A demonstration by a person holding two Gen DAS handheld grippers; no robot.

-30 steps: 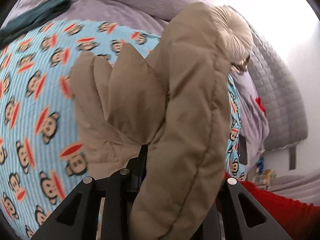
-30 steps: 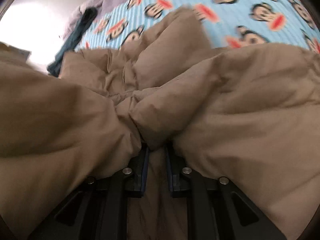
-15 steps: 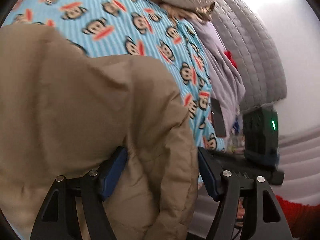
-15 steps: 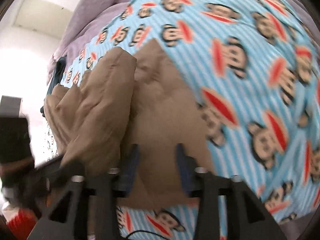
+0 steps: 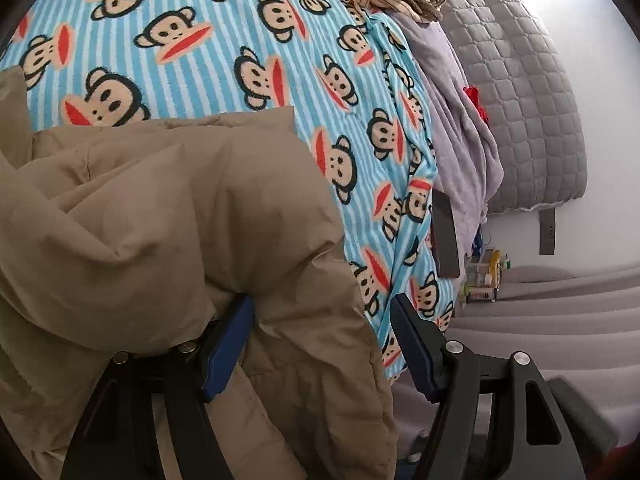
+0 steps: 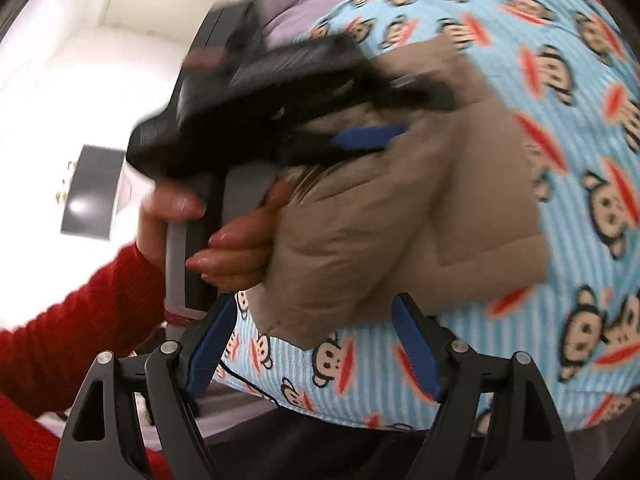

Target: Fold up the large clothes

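Our left gripper (image 5: 320, 344) open, jacket (image 5: 168, 240) fold loose between pads, right gripper (image 6: 316, 344) opening, empty, jacket at blanket (image 5: 240, 32) edge.

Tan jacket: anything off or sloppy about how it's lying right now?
The jacket sits bunched and puffy at the bed's near edge, not flat. A fold drapes over the left gripper's blue pad, jaws open. Otherwise nothing spilled or damaged on the blanket.
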